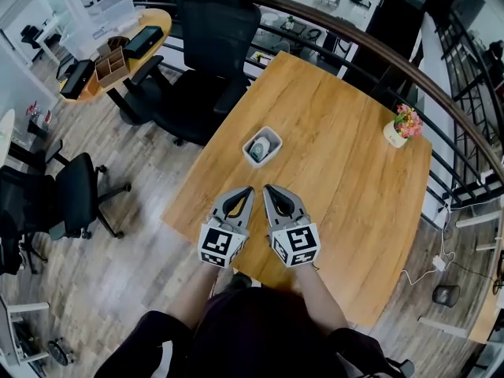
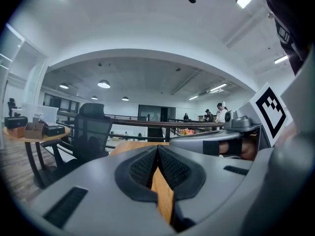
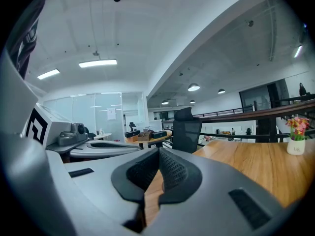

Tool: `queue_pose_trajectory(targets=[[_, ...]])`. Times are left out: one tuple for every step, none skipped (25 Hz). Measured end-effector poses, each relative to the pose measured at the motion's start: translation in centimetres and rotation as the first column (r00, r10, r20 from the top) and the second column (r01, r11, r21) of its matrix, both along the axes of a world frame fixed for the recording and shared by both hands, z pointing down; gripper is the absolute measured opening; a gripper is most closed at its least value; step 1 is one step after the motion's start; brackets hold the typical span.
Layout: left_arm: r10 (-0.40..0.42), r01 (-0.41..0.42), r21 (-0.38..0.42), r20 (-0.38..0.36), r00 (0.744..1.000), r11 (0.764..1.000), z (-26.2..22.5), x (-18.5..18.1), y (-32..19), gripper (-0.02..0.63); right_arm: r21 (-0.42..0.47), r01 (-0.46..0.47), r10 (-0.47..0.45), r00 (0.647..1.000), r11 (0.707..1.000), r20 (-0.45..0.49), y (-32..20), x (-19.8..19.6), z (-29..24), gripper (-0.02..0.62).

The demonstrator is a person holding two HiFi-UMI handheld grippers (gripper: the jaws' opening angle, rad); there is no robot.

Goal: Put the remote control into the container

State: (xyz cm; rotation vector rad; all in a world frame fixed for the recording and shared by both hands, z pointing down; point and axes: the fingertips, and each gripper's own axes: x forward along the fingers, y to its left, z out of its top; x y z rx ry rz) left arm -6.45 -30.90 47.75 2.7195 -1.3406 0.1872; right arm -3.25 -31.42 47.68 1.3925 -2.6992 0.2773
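the task looks as good as done: the white container (image 1: 273, 135) sits on the wooden surface (image 1: 339, 172) a little left of the frame's centre in the head view, and a grey-blue oblong thing lies inside it, which i take to be the remote control (image 1: 259, 148), though it is too small to make out any buttons. the left gripper (image 1: 249, 189) and the right gripper (image 1: 268, 187) rest side by side just below the container, near the lower edge of the surface, their tips angled in toward each other and apart from the container. the left gripper view shows its fingers (image 2: 140, 168) pressed together with nothing between them, only a wedge of wood grain below the pads; the right gripper view shows its fingers (image 3: 172, 171) closed and empty in the same way. that pose reads as a neutral rest rather than a reach: both tools are pulled back toward the person and clear of the box, likely so nothing knocks it. a small pot of flowers (image 1: 400, 126) stands at the right edge of the surface, well apart from everything, and a black office chair (image 1: 209, 46) is parked at the upper left corner.
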Motion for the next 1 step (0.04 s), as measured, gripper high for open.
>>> queue_pose_trajectory(targets=[[-0.001, 0.001, 0.001, 0.000, 1.000, 1.000, -0.04, -0.03, 0.06, 0.012, 0.000, 0.000, 0.000, 1.000, 1.000, 0.000, 0.07, 0.01, -0.02, 0.018]])
